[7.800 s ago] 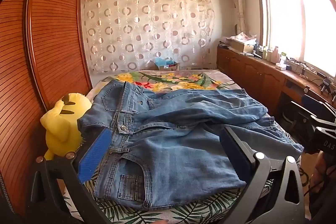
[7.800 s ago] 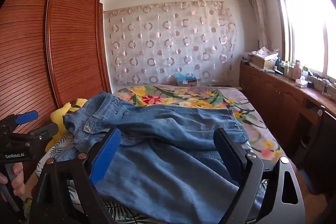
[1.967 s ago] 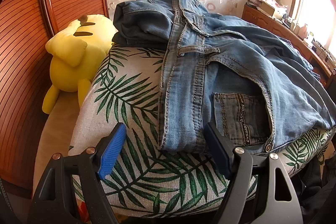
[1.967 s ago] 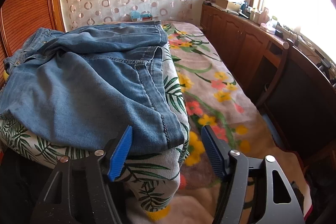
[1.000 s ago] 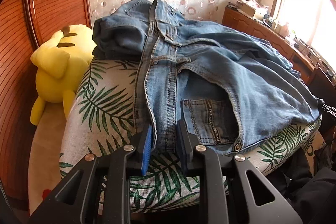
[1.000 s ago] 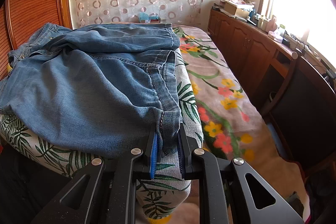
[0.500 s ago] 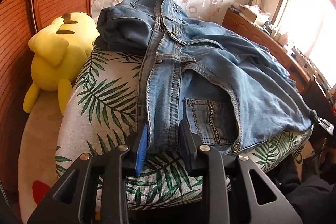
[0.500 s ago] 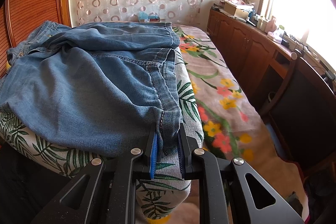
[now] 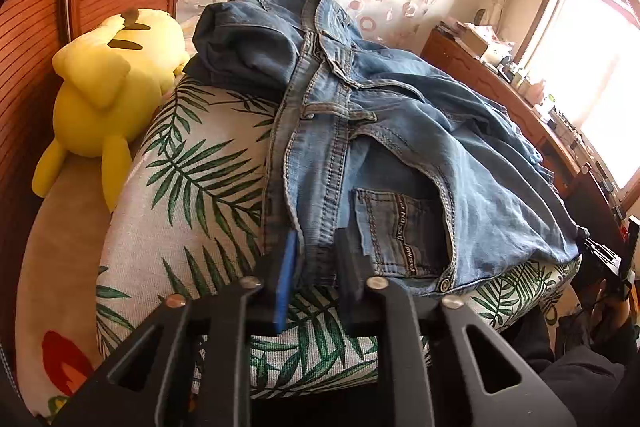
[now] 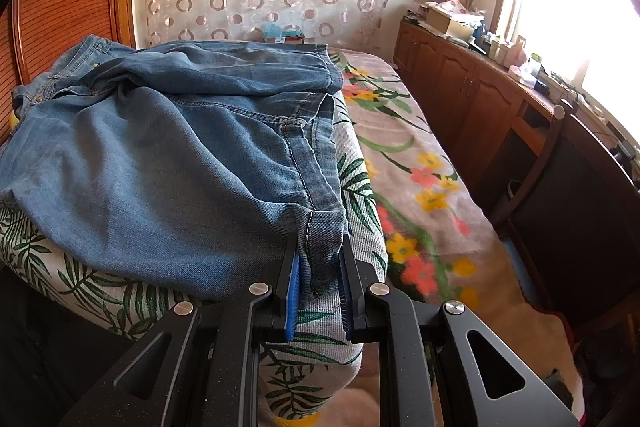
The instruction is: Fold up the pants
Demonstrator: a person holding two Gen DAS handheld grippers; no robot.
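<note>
Closed further now on the waistband (image 9: 316,227) than half a second ago, left gripper (image 9: 316,259) jaws pinching the denim at the near edge of the leaf-print cushion (image 9: 192,187). Unchanged on the other side: right gripper (image 10: 318,279) clamped on the leg hem (image 10: 324,227). Probably gripped at both ends so as to lift the jeans (image 10: 160,155) evenly for a fold. Cloth between both pairs of pads, the rest spread over the cushion, beside a yellow plush toy (image 9: 108,95).

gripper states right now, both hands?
Left gripper: jaws just closed further, shut on the waistband of the jeans.
Right gripper: shut on the jeans' hem.
</note>
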